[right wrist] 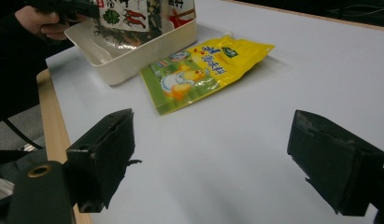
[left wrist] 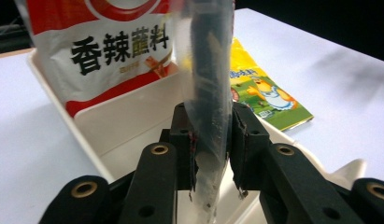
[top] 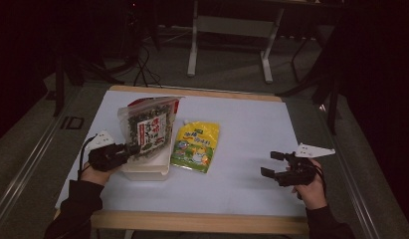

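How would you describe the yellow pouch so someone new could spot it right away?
On the white table, look just right of the white tray that the left tongs hold a clear bag over. The yellow pouch lies flat there. It is the only yellow-green pack, with a cartoon figure and a corner spout.

Black characters 香辣蘸料 on the white and red packet [left wrist: 101,51] standing in the white tray [left wrist: 119,126], smaller print beneath them too blurred to read, writing on the yellow pouch [right wrist: 203,70] not legible
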Action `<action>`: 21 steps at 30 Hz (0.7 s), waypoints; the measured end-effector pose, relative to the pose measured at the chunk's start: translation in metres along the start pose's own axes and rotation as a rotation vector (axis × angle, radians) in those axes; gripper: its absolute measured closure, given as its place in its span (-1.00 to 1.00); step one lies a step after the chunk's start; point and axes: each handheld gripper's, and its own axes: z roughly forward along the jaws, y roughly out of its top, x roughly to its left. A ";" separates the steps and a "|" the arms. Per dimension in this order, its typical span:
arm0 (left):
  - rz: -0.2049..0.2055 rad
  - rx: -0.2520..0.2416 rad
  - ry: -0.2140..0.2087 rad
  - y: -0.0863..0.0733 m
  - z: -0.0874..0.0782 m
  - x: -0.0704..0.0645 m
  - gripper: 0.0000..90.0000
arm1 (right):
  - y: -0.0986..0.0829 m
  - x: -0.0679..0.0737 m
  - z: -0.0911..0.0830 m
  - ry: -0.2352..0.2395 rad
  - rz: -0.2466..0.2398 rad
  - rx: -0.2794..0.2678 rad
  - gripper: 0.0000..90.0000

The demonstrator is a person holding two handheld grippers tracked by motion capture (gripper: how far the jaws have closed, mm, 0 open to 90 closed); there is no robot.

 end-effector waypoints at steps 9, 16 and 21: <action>-0.007 -0.073 -0.009 0.024 -0.017 -0.005 0.33 | -0.001 -0.001 0.000 0.000 0.005 0.002 -0.67; 0.006 -0.061 0.014 0.039 -0.021 -0.007 0.65 | 0.000 -0.001 0.001 0.003 0.004 0.003 -0.67; 0.008 -0.074 0.008 0.035 -0.022 -0.003 0.76 | -0.001 -0.001 0.001 0.002 0.005 0.005 -0.67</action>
